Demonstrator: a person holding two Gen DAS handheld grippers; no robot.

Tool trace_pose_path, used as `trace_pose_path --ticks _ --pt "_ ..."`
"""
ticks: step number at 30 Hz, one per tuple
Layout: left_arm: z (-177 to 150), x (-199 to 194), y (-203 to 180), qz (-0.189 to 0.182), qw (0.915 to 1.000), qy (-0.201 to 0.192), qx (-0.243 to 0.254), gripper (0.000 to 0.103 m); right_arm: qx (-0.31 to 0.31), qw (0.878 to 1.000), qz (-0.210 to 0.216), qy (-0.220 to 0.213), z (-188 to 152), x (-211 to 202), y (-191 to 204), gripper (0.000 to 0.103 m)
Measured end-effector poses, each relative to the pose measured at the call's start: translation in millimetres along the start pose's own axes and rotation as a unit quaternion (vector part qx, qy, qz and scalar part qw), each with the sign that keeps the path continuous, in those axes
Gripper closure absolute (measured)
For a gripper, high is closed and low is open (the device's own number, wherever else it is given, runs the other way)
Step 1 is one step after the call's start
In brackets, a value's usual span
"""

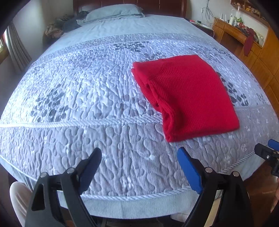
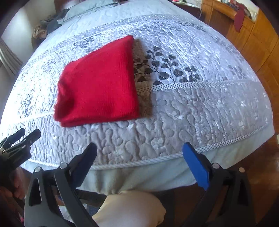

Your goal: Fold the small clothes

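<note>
A red knitted garment (image 1: 188,94) lies folded into a thick rectangle on the quilted bedspread (image 1: 87,97). In the right wrist view the same red garment (image 2: 99,83) rests left of centre on the bedspread (image 2: 200,104). My left gripper (image 1: 139,155) hangs open above the quilt near the bed's foot edge, below and left of the garment, with nothing between its fingers. My right gripper (image 2: 139,150) is open too, over the foot edge, clear of the garment. The right gripper's tip (image 1: 266,153) shows at the left wrist view's right edge; the left gripper (image 2: 21,138) shows at the other view's left edge.
A pillow (image 1: 115,12) and a heap of dark clothes (image 1: 73,22) lie at the head of the bed. A wooden desk and cabinets (image 1: 247,40) line the right wall. A person's pale trouser leg (image 2: 129,207) stands against the bed's foot.
</note>
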State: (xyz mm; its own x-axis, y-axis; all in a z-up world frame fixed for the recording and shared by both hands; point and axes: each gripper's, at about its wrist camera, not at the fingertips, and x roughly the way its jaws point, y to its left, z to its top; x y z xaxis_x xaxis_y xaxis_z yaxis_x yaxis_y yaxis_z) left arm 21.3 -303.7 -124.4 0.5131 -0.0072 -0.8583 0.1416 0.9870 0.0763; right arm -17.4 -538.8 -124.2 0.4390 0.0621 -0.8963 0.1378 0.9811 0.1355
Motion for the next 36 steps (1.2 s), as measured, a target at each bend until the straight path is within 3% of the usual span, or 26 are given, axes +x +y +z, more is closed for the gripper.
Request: trace_pose_path --ticks 11,21,36 --pt "-9 -36 -4 0.005 0.9997 -0.023 0.004 0.014 -0.028 0.999 0.01 -0.014 -6 -28 27 0.005" --pt "-7 -58 -7 0.004 0.9985 -0.054 0.008 0.013 -0.026 0.999 -0.001 -0.026 -2 -35 16 0.005" --pt "-3 -61 -10 0.0 0.9983 -0.058 0.006 0.012 -0.028 0.999 0.001 -0.029 5 -30 12 0.005"
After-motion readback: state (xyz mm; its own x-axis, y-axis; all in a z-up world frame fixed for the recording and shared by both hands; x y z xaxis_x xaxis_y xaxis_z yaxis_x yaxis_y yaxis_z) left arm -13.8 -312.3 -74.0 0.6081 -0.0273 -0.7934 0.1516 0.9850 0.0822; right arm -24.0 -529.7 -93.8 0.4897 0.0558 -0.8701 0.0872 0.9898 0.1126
